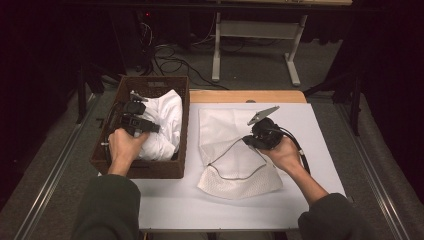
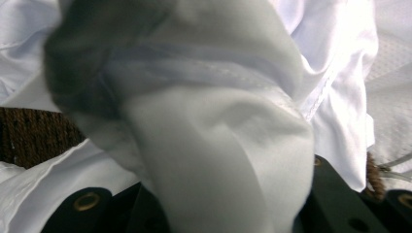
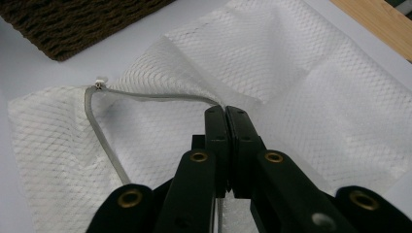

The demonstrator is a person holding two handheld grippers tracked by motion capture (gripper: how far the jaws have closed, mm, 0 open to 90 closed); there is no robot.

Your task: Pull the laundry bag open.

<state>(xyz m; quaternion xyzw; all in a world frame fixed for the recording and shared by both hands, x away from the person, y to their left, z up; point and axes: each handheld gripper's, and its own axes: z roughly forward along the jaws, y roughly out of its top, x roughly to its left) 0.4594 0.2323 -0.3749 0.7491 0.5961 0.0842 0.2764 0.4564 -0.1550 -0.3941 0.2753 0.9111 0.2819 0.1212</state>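
Note:
A white garment (image 1: 167,120) lies bunched in a brown wicker basket (image 1: 150,169) at the table's left. My left gripper (image 1: 149,127) reaches into the basket and is shut on a fold of that garment (image 2: 218,145), which bulges up between its jaws. A white mesh bag (image 1: 225,130) with a grey zipper (image 1: 235,175) lies flat on the white table cover. My right gripper (image 1: 248,140) is shut on the mesh bag (image 3: 291,73) at its zipper edge (image 3: 145,95), holding that edge slightly raised; the right gripper's jaws (image 3: 226,114) are pressed together.
The basket's woven wall (image 3: 73,24) stands just left of the bag. A strip of bare wood (image 1: 245,96) shows at the table's far edge. Beyond it are a white table frame (image 1: 255,30) and cables on the floor (image 1: 170,60).

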